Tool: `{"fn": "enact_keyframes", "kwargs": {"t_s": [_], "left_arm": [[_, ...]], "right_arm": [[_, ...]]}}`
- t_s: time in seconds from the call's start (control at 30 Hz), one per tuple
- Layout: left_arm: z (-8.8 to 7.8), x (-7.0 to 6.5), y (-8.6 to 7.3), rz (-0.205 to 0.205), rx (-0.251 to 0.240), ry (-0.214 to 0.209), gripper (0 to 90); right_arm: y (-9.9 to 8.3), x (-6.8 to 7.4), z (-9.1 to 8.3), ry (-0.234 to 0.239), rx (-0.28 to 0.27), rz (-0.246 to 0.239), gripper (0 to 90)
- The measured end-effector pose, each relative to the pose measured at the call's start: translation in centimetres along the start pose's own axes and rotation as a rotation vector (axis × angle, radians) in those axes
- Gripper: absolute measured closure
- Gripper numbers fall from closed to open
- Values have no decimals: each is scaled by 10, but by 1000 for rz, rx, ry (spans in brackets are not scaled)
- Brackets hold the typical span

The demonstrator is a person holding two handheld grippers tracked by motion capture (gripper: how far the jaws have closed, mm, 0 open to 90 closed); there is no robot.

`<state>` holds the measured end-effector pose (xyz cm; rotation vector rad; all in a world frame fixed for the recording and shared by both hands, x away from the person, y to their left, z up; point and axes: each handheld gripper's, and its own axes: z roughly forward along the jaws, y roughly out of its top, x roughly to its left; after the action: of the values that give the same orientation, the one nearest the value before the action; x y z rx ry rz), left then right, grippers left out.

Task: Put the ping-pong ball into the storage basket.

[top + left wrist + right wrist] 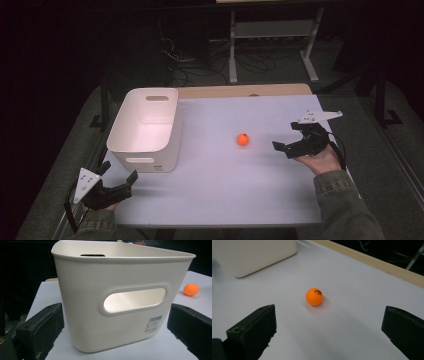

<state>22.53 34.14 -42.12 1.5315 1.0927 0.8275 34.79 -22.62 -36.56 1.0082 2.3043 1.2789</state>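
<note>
An orange ball rests on the white table, right of centre. A white bin with handle cut-outs stands at the left. My right gripper is open to the right of the ball, jaws pointing at it; in the right gripper view the ball lies ahead between the spread jaws. My left gripper is open near the front left corner, just in front of the bin. The left gripper view has the bin close ahead and the ball far right.
A wooden strip runs along the table's far edge. Beyond it stand a metal frame and loose cables on a dark floor. The bin looks empty inside.
</note>
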Motion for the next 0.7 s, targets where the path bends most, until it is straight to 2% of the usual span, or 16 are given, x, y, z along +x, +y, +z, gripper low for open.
{"fn": "enact_keyframes", "kwargs": {"t_s": [0.7], "left_arm": [[1,0,0,1,2,9,2]], "right_arm": [[23,-1,27,34,54,-35,0]]}}
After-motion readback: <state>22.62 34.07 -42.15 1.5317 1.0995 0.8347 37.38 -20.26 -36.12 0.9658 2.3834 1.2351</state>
